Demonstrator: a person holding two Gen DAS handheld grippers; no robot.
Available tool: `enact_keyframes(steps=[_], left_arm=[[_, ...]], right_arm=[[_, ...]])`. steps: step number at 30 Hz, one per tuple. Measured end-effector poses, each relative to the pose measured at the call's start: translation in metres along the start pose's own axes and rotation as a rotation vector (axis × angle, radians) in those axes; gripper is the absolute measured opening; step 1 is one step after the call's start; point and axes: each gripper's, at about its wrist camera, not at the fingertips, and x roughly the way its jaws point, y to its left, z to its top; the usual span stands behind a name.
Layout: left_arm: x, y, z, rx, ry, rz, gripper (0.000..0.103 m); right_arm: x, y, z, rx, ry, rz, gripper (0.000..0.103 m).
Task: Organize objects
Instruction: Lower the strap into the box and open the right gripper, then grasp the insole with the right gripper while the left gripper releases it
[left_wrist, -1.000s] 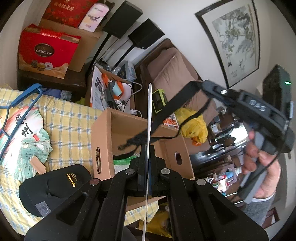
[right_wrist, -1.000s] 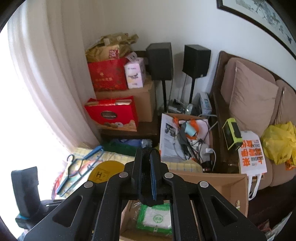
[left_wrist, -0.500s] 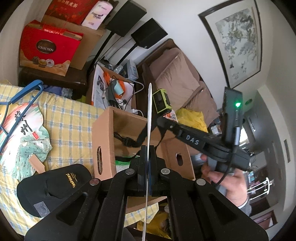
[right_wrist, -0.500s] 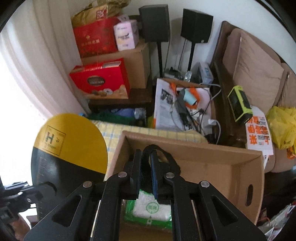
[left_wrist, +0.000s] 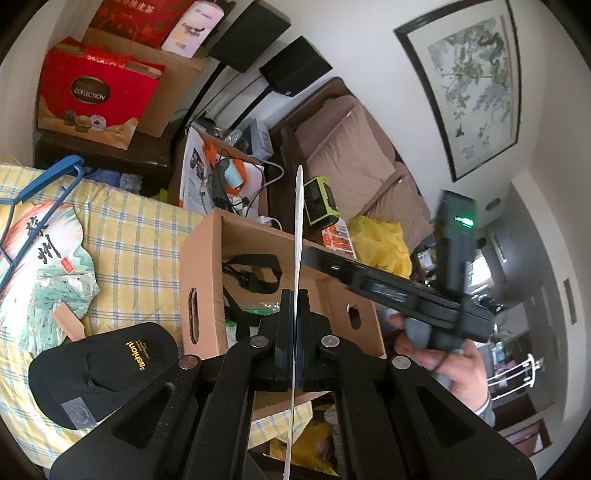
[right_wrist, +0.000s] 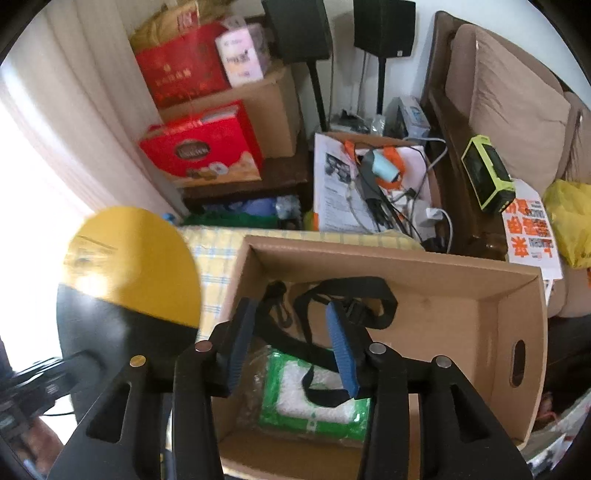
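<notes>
My right tongs (right_wrist: 291, 347) are spread apart over the box (right_wrist: 436, 269), with the black strap (right_wrist: 343, 291) lying loose between and beyond the blue pads, its coil on the box floor and partly across the green packet (right_wrist: 317, 398). My left tongs (left_wrist: 293, 328) are pressed together on the disc (left_wrist: 300, 229), which I see edge-on as a thin white line; from the right camera it shows its yellow and black face (right_wrist: 129, 280) just beside the box's left wall.

To do this step well, I judge I should lift the right tongs straight up so neither pad snags the strap, and clear them before the disc comes across. The disc then needs tipping flat or sliding in along a wall, since the strap and packet already take up the floor.

Count: one box, one strap, one packet, one disc. Left on the checked cloth (left_wrist: 140, 236) are one cap (left_wrist: 99, 373), one paper fan (left_wrist: 40, 273) and what looks like one blue hanger (left_wrist: 44, 181).
</notes>
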Motion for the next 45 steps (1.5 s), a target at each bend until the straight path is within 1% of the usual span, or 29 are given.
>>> enact_keyframes(steps=[3,5,9,12,14,17,19,20,26,32,38,45], left_arm=[[0.005,-0.001,-0.002,-0.008,0.002,-0.013,0.001],[0.010,-0.002,-0.004,-0.016,0.006,-0.020,0.001],[0.022,-0.008,-0.007,-0.033,0.009,-0.042,0.001],[0.032,-0.014,-0.010,-0.033,0.007,-0.046,0.001],[0.040,-0.017,-0.012,-0.036,0.009,-0.046,0.001],[0.049,-0.020,-0.015,-0.048,0.002,-0.054,0.001],[0.054,-0.020,-0.019,-0.060,-0.006,-0.062,0.001],[0.056,-0.020,-0.020,-0.068,-0.010,-0.067,0.001],[0.065,-0.021,-0.027,-0.096,-0.038,-0.068,0.001],[0.070,-0.021,-0.031,-0.111,-0.055,-0.063,0.001],[0.076,-0.026,-0.036,-0.108,-0.054,-0.057,0.002],[0.078,-0.025,-0.041,-0.128,-0.054,-0.069,0.003]], right_arm=[[-0.017,-0.009,-0.009,0.039,-0.025,0.093,0.045],[-0.025,-0.013,-0.018,0.050,-0.032,0.136,0.045],[-0.030,-0.019,-0.038,0.045,-0.020,0.159,0.046],[-0.035,-0.023,-0.054,0.044,-0.011,0.192,0.049],[-0.040,-0.024,-0.064,0.055,-0.012,0.224,0.059],[-0.047,-0.025,-0.076,0.063,-0.022,0.284,0.066],[-0.048,-0.024,-0.081,0.070,-0.017,0.310,0.070],[-0.047,-0.024,-0.084,0.070,-0.010,0.311,0.073],[-0.041,-0.020,-0.091,0.073,0.002,0.332,0.073],[-0.038,-0.015,-0.093,0.058,0.006,0.329,0.074],[-0.033,-0.011,-0.092,0.046,0.013,0.305,0.076],[-0.025,-0.013,-0.094,0.072,0.026,0.310,0.076]])
